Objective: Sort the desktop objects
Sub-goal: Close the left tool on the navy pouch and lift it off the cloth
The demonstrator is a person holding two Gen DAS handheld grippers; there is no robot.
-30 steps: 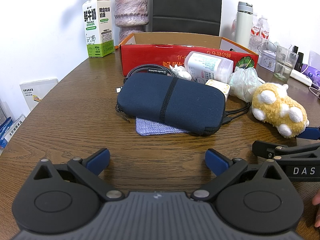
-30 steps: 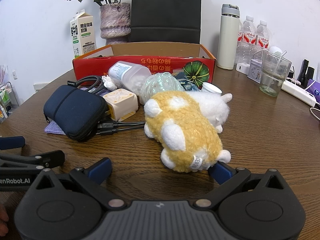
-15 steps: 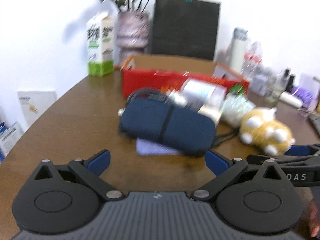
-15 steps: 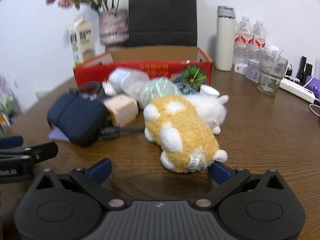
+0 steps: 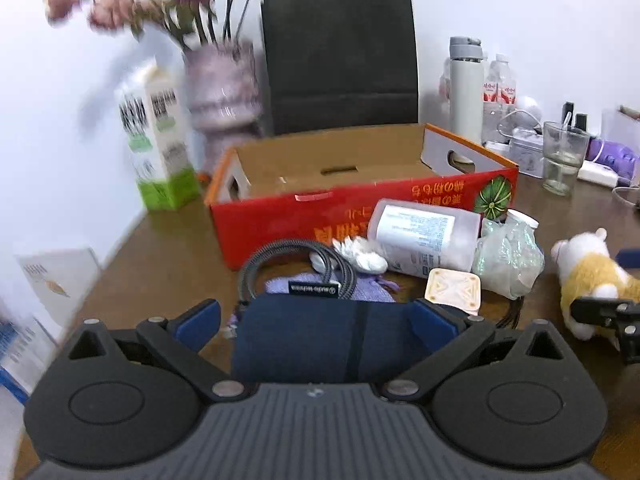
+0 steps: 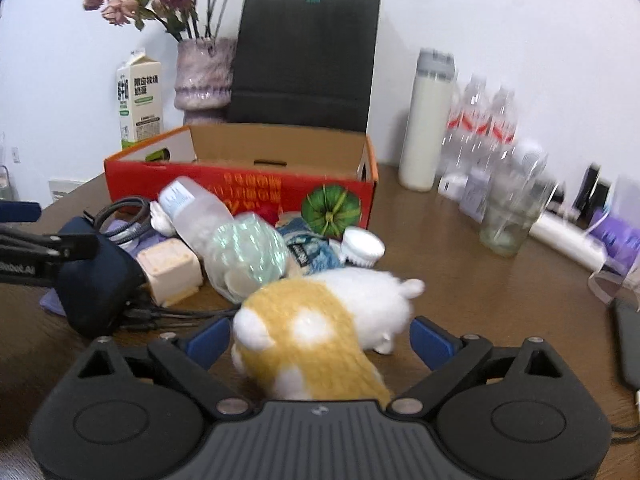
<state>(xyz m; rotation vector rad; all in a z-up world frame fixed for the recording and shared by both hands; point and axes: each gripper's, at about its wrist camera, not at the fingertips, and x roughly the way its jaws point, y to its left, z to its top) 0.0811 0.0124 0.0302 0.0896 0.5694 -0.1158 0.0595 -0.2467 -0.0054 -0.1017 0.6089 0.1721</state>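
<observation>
My left gripper [image 5: 316, 320] is open, its fingers on either side of a navy zip pouch [image 5: 320, 340] that lies on the brown table; the pouch also shows in the right wrist view [image 6: 100, 280]. My right gripper [image 6: 320, 336] is open around a yellow and white plush toy [image 6: 316, 332], which also shows in the left wrist view [image 5: 592, 280]. Behind them stands an open red cardboard box [image 5: 360, 208], seen too in the right wrist view [image 6: 240, 184]. In front of it lie a white plastic bottle [image 5: 424, 236], a cream square box [image 5: 452, 290], a crumpled clear bag [image 5: 508, 260] and a coiled cable [image 5: 296, 264].
A milk carton [image 5: 156, 144], a vase of flowers [image 5: 224, 92] and a black paper bag [image 5: 340, 52] stand behind the box. A thermos [image 6: 428, 120], water bottles [image 6: 480, 120], a glass [image 6: 508, 216] and a power strip [image 6: 568, 240] are at the right.
Both grippers moved forward and higher. The pouch now lies between the left fingers and the plush toy between the right fingers. The inside of the red box has come into view.
</observation>
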